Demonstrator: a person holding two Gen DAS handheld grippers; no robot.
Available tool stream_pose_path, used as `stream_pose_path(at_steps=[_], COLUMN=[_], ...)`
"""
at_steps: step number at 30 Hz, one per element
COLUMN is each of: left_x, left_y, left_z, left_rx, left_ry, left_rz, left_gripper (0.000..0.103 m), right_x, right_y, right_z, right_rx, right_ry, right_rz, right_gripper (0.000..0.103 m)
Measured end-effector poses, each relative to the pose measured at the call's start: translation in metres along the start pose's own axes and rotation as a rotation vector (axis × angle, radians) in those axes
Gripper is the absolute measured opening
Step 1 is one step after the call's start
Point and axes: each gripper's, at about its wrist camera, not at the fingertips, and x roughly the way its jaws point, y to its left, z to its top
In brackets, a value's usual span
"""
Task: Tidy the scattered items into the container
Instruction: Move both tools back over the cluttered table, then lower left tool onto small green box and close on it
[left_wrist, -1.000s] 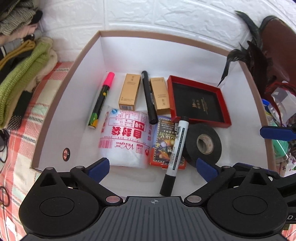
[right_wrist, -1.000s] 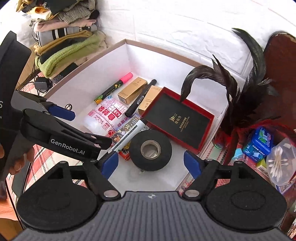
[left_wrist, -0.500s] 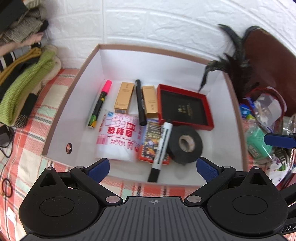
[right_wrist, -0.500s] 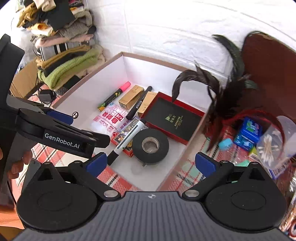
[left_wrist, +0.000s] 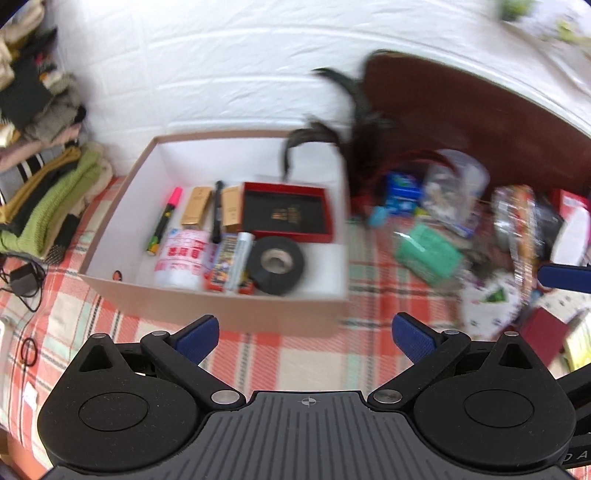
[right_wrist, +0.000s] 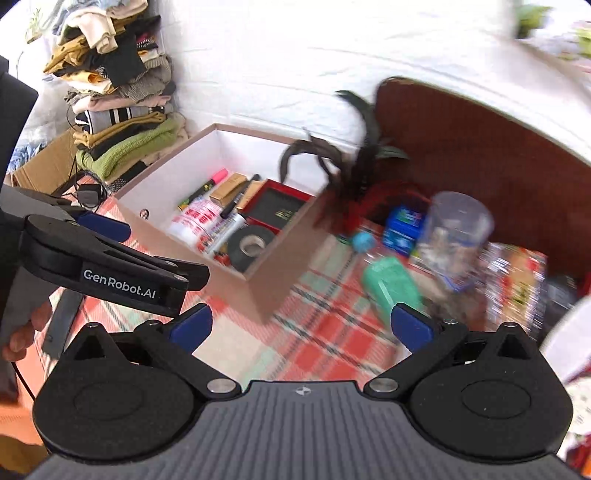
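Both grippers have pulled back and up from the cardboard box (left_wrist: 236, 314), now farther off. Left gripper (left_wrist: 306, 332) and right gripper (right_wrist: 301, 321) both gape wide, holding nothing. Black tape roll (left_wrist: 275, 264) and marker (left_wrist: 240, 254) lie inside the box. Clutter like the green pack (right_wrist: 391, 284) waits on the plaid cloth (right_wrist: 332, 332) beside the box, likely next.

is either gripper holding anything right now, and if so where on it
Nothing is held. The left gripper and the right gripper both stand wide open with only the checked cloth showing between their pads.
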Motion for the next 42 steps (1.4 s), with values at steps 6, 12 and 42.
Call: stream_pose_path(at_steps=[6,12,42], left_x=[-0.032,-0.054,-0.020], left_y=[-0.088,-0.173,-0.280], left_z=[-0.035,-0.060,-0.121], left_rx=[-0.001,-0.009,0.046], left_ry=[-0.014,-0.024,0.172], left_rz=[0.015,-0.022,-0.055], left_gripper=[0.103,0.103,0.102], right_x=[-0.060,-0.114,-0.135], right_y=[-0.055,-0.108,-0.194], right_z=[-0.063,-0.120,-0.225], right_rx=[0.014,0.039,0.167], right_ry=[-0.025,-0.050,0.052], right_rz=[-0.010,-0.038,0.055], right_gripper=[0.102,0.102,0.103])
